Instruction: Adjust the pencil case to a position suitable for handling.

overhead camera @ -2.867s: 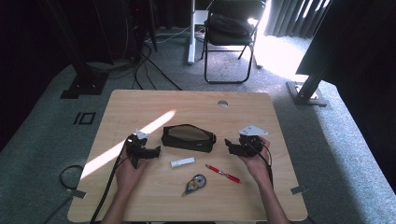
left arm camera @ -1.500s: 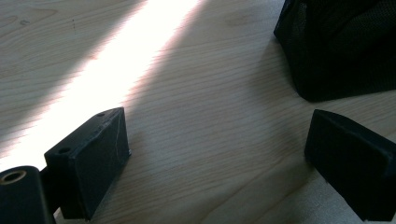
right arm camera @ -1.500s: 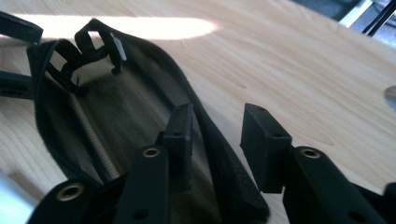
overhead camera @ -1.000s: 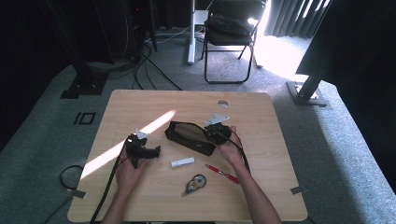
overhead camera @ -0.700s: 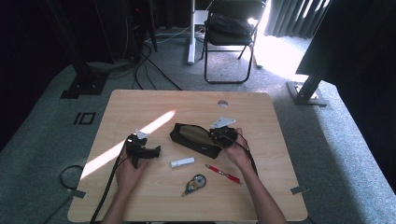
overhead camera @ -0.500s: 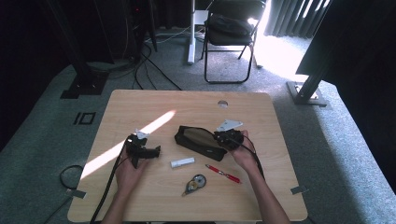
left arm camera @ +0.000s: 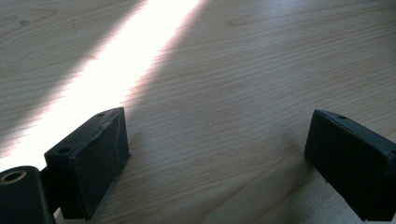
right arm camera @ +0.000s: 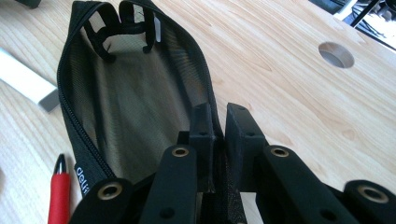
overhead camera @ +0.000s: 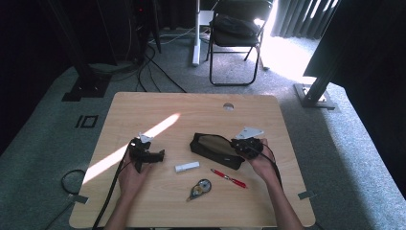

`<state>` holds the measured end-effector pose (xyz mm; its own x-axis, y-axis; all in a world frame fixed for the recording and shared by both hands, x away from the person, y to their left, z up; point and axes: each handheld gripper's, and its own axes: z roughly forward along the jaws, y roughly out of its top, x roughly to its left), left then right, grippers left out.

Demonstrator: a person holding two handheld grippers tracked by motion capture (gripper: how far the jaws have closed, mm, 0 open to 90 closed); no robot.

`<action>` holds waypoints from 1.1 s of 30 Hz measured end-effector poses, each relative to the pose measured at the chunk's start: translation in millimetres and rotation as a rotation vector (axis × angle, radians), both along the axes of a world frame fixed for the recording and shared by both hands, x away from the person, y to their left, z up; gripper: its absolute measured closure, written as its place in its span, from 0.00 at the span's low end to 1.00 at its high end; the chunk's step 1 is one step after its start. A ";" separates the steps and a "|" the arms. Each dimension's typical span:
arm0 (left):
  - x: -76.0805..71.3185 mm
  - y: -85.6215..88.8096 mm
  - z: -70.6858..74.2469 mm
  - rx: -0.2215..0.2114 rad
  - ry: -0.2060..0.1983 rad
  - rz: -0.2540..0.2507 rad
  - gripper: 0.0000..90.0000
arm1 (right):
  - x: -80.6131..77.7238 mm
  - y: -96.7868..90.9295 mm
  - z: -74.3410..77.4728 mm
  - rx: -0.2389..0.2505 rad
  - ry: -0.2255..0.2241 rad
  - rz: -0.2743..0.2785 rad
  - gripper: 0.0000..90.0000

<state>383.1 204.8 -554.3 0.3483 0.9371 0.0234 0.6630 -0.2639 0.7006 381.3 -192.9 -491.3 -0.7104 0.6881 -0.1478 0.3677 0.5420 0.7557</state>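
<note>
On the wooden table (overhead camera: 143,110) a black mesh pencil pouch (overhead camera: 214,149) is laid right of centre, its zipper drawn open so that the inside is seen in the right gripper view. The pouch's near edge (right arm camera: 217,135) is pinched by the right gripper (right arm camera: 219,128), whose jaws are pressed together on the zipper rim with only the fabric between them. The left gripper (left arm camera: 219,154) is held low over bare wood left of centre, well apart from the pouch, with its jaws spread wide and nothing between them. Nearer the person a white tube (overhead camera: 186,167), a red pen (overhead camera: 229,178) and a round correction-tape dispenser (overhead camera: 200,189) are laid, none touched by either claw.
</note>
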 end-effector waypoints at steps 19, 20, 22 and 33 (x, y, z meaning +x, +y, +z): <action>0.1 0.0 0.0 0.000 0.000 0.001 0.07 | -11.6 -15.5 7.7 0.084 -0.015 -0.024 0.67; 0.1 0.0 0.0 0.000 0.000 0.001 0.07 | -13.3 -16.2 9.6 0.089 -0.023 -0.027 0.66; 0.1 0.0 0.0 0.000 0.000 0.001 0.07 | -17.0 -17.3 13.8 0.108 -0.037 -0.033 0.63; 0.1 0.0 0.0 0.000 0.000 0.000 0.07 | -47.9 -22.9 23.7 0.197 -0.071 -0.039 0.56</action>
